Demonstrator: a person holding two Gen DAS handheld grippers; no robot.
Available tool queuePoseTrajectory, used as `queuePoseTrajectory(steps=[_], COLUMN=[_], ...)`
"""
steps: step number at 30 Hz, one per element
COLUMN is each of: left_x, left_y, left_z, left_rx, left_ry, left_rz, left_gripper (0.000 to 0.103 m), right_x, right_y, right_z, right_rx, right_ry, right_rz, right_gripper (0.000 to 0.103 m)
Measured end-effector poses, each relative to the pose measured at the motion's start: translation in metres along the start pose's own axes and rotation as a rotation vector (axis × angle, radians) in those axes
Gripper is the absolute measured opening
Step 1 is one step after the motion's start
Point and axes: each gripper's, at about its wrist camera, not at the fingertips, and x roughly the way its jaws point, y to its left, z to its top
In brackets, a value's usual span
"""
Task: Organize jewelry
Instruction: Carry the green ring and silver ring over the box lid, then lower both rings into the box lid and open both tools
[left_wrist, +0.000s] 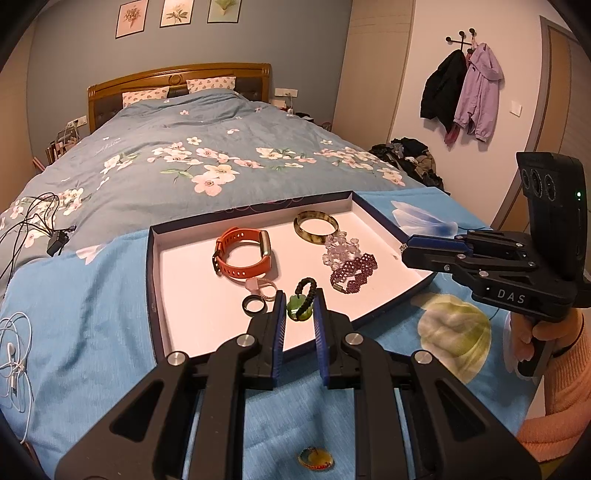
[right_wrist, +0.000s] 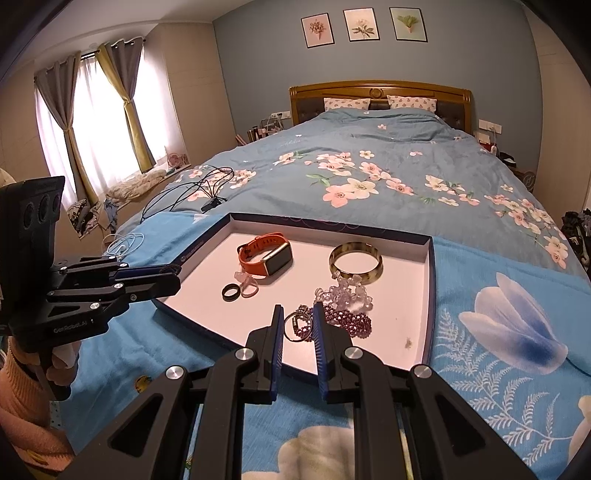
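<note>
A shallow white tray (left_wrist: 149, 277) (right_wrist: 432, 295) lies on a blue cloth at the foot of the bed. In it are an orange watch (left_wrist: 242, 254) (right_wrist: 264, 254), a mottled bangle (left_wrist: 316, 227) (right_wrist: 355, 262), a clear bead bracelet (left_wrist: 341, 249), a purple bead bracelet (left_wrist: 354, 271) (right_wrist: 351, 321), a black ring (left_wrist: 253, 305) and a pale ring (left_wrist: 262, 288). My left gripper (left_wrist: 300, 293) (right_wrist: 176, 277) hovers over the tray's near left edge, shut on a green pendant (left_wrist: 297, 312) with a black cord. My right gripper (right_wrist: 297, 310) (left_wrist: 404, 251), at the tray's right edge, is shut on a silver ring (right_wrist: 297, 324).
Black cables with a charger (left_wrist: 33, 218) and white earphones (left_wrist: 14, 354) (right_wrist: 122, 243) lie on the bed left of the tray. A hand in a peach sleeve (left_wrist: 554, 369) holds the right gripper. Clothes are piled on the floor (left_wrist: 410, 155) at the right.
</note>
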Motion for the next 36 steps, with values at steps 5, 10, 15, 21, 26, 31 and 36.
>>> queuePoseTrajectory(steps=[5, 10, 15, 21, 26, 31, 36], left_x=[0.005, 0.011, 0.015, 0.021, 0.025, 0.030, 0.032], left_y=[0.002, 0.004, 0.006, 0.008, 0.009, 0.010, 0.011], left_z=[0.003, 0.004, 0.004, 0.006, 0.006, 0.007, 0.008], left_rx=[-0.003, -0.006, -0.009, -0.014, -0.018, -0.020, -0.020], left_ry=[0.002, 0.008, 0.013, 0.017, 0.023, 0.029, 0.032], left_rz=[0.006, 0.010, 0.017, 0.020, 0.023, 0.027, 0.031], left_gripper=[0.015, 0.015, 0.015, 0.015, 0.015, 0.015, 0.015], right_x=[0.005, 0.008, 0.011, 0.017, 0.021, 0.025, 0.028], right_y=[-0.001, -0.004, -0.006, -0.010, -0.013, -0.014, -0.015], right_z=[0.001, 0.003, 0.004, 0.004, 0.004, 0.005, 0.005], right_rx=[0.003, 0.010, 0.012, 0.027, 0.036, 0.041, 0.042], right_ry=[0.005, 0.010, 0.015, 0.023, 0.029, 0.036, 0.041], right_rz=[0.000, 0.000, -0.003, 0.004, 0.001, 0.000, -0.001], right_gripper=[0.014, 0.014, 0.014, 0.014, 0.014, 0.014, 0.014])
